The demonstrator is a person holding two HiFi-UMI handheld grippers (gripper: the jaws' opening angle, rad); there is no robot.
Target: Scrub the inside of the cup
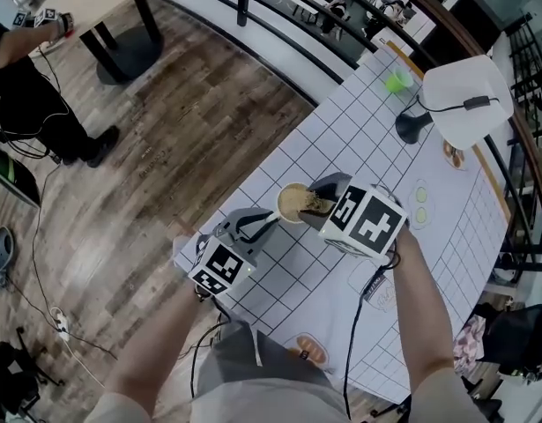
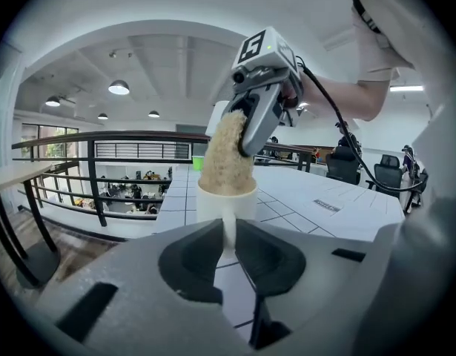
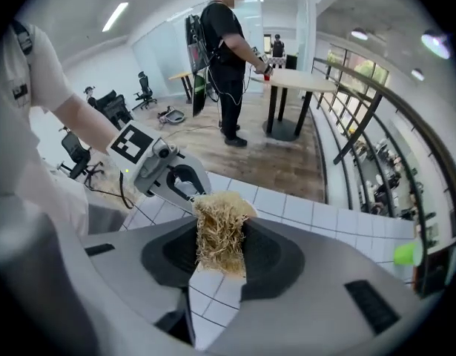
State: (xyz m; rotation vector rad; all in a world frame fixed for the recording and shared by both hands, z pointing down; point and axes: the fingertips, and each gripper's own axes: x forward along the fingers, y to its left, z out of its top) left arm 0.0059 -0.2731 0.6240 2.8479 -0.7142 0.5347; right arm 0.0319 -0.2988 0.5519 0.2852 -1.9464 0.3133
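Observation:
A white cup (image 1: 293, 204) stands on the gridded table (image 1: 341, 139). My left gripper (image 1: 267, 224) is shut on the cup's handle; in the left gripper view the handle (image 2: 229, 232) sits pinched between the jaws, with the cup (image 2: 226, 201) just beyond. A tan fibrous scrub sponge (image 2: 228, 154) sticks down into the cup and rises above its rim. My right gripper (image 1: 316, 205) comes from above and is shut on that sponge (image 3: 219, 232). The right gripper view shows the left gripper (image 3: 164, 169) behind the sponge; the cup is mostly hidden there.
A green cup (image 1: 397, 82) and a white lamp shade on a black base (image 1: 467, 100) stand at the table's far end. A black railing (image 2: 94, 136) runs along the table's left edge. A person (image 3: 228, 58) stands by another table on the wooden floor.

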